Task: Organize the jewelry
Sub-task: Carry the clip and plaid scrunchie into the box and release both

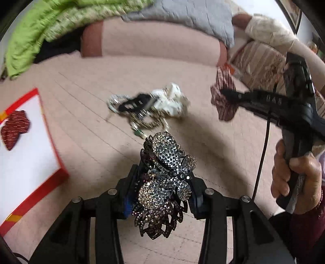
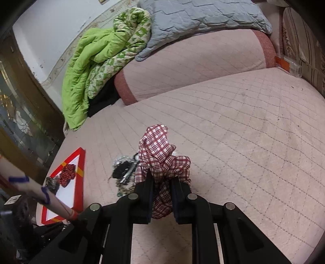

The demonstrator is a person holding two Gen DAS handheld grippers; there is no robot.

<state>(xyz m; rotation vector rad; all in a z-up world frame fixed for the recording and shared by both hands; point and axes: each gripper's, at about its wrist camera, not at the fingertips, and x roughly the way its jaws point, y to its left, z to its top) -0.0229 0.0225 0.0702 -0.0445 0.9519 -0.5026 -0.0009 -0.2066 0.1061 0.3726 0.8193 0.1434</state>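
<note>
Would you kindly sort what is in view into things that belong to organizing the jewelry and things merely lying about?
Job:
- rhinestone butterfly hair clip, in the left gripper
- red plaid scrunchie, in the right gripper
- pile of accessories on the bed
- red-rimmed box holding a red patterned bow

Lying about:
- green quilt
- grey quilted pillow
- pink bolster

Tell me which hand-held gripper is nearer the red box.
Left. The left hand-held gripper hangs just beside the red box; the right hand-held gripper is farther, beyond the jewelry pile.
</note>
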